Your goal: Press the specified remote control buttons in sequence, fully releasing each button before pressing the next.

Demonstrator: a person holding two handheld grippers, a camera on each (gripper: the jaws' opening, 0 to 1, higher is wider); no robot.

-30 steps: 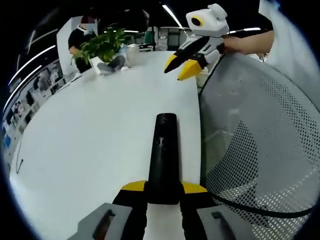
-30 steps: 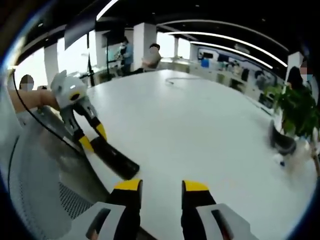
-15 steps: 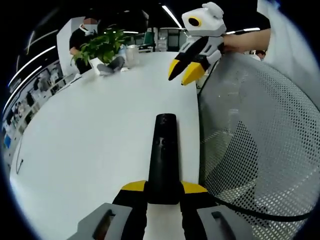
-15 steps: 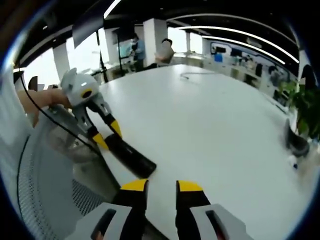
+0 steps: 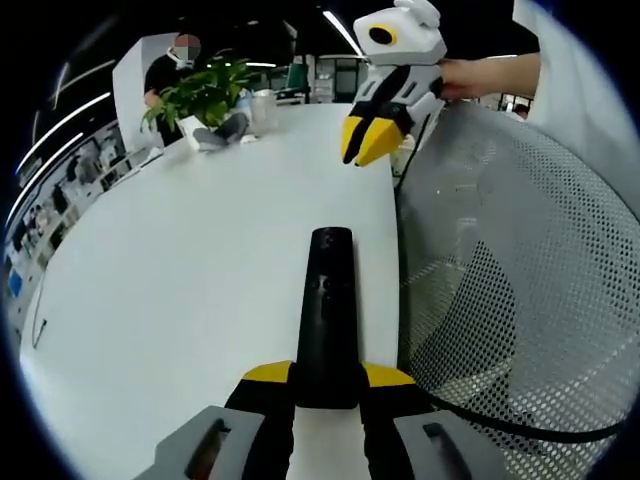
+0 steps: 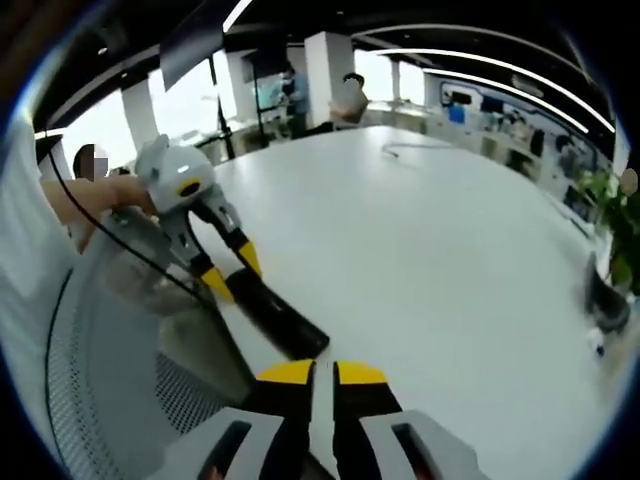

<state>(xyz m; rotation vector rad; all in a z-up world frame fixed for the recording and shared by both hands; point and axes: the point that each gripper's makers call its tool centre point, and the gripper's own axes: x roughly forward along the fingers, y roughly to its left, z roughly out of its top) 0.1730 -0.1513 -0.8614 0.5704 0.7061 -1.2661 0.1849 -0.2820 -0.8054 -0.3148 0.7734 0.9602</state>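
Left gripper [image 5: 328,375]: yellow-tipped jaws clamped on the near end of a black remote control [image 5: 326,315]. The remote lies flat on the white table [image 5: 180,270], long axis pointing away from the camera, close to the table's right edge. A small round button sits partway along its top face; other markings too small to read.

Right gripper [image 5: 365,140], in the left gripper view: hangs in the air beyond the far end of the remote, tips angled down toward the table, clear of the remote. In its own view [image 6: 322,373] the yellow tips are drawn nearly together, a thin gap between them, nothing held.

Right gripper view: remote [image 6: 280,322] lies near the table edge [image 6: 420,270], the left gripper [image 6: 228,271] gripping its end.

White mesh chair back [image 5: 520,300] stands just beside the table, right of the remote. Potted plant [image 5: 205,92] at the far left of the table; the objects beside it are blurred, possibly a cup. A cable [image 6: 405,150] lies on the far tabletop.
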